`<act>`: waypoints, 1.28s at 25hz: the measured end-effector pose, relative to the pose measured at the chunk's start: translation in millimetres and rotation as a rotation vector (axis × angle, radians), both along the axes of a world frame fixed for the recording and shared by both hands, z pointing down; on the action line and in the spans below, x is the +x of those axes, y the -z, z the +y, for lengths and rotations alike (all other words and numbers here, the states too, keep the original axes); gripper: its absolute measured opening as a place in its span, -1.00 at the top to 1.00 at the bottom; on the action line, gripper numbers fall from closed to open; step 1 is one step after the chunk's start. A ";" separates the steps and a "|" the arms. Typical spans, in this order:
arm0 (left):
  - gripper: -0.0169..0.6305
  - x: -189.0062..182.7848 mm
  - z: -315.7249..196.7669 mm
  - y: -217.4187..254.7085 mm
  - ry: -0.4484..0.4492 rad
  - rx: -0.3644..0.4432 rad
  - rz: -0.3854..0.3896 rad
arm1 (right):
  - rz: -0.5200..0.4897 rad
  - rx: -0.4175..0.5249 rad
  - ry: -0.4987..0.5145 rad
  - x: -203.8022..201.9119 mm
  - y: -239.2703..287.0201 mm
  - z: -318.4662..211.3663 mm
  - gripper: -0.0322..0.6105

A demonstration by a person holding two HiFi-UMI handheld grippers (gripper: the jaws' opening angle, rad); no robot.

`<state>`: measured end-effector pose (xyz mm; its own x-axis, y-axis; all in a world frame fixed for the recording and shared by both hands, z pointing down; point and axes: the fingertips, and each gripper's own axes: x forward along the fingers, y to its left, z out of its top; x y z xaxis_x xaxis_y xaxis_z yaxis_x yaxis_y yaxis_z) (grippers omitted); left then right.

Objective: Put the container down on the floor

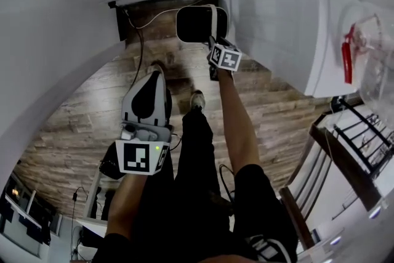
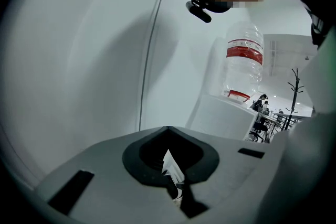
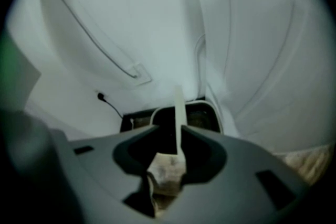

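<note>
Head view: the person stands over a wooden floor, and the right gripper reaches forward and down to a dark container with a pale rim, low by the wall beside a white cabinet; I cannot tell whether its base touches the boards. The left gripper is held nearer the body, well apart from the container, over the planks. Left gripper view: its two jaws meet at their tips, pressed together with nothing between them, pointing at a plain white wall; a clear water bottle with a red band stands on the white cabinet. Right gripper view: the jaws are clamped on the container's thin white handle, which rises upright between them, and the container's dark opening sits just beyond
</note>
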<state>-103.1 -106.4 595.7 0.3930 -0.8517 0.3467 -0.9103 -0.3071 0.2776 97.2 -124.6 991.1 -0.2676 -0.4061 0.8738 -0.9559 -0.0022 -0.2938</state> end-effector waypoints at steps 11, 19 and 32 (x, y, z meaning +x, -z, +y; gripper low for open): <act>0.87 19.4 56.0 83.9 0.032 0.041 -0.017 | -0.113 0.049 0.008 5.4 139.6 75.3 0.53; 0.87 56.1 114.7 160.4 0.049 0.115 -0.031 | -0.154 0.171 0.061 26.1 274.7 116.4 0.59; 0.87 74.5 166.6 261.3 0.053 0.204 -0.064 | -0.178 0.375 0.104 56.4 466.8 148.7 0.72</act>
